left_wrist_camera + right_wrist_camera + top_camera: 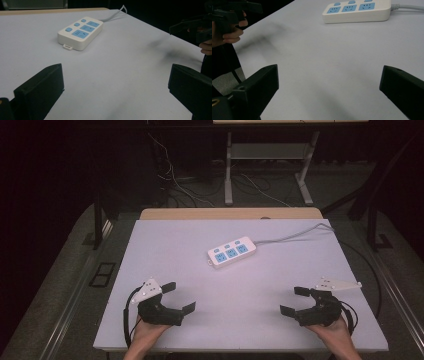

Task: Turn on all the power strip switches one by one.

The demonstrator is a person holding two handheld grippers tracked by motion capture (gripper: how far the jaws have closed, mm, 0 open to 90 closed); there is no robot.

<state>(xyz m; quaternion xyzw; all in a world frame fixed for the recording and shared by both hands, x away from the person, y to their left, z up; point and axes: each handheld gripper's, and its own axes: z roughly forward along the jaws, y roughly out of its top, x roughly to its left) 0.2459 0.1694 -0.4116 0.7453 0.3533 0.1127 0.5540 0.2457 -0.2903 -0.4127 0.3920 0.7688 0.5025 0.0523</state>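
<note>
A: What is sitting closest to us on the worktop (165, 240)?

B: The two grippers, near the front edge. The left gripper (176, 297) is resting in the person's left hand (146, 330), its jaws standing spread wide with nothing but bare white surface between them. The right gripper (296, 301) is sitting in the right hand (334, 332), its jaws also gaping apart and pinching nothing.

A: How are they pointing?

B: Both are angling inward and forward, toward the middle of the worktop. In the left gripper view the right gripper is showing off to the right of the jaws, well apart from them.

A: And what is lying ahead of the jaws?

B: A white power strip (232, 251), flat on the surface, well beyond both pairs of jaws and touching neither. In the left gripper view it (80, 32) is lying ahead and left of the gap between the jaws; in the right gripper view it (357, 11) is lying ahead, above the gap.

A: Is any writing showing on it?

B: I am making out no readable brand or lettering. Three blue socket faces and three small blue buttons are showing along its top.

A: And farther off?

B: A grey cable (295, 235) is running from the strip's far end, away from the jaws, toward the far right corner of the worktop.
</note>
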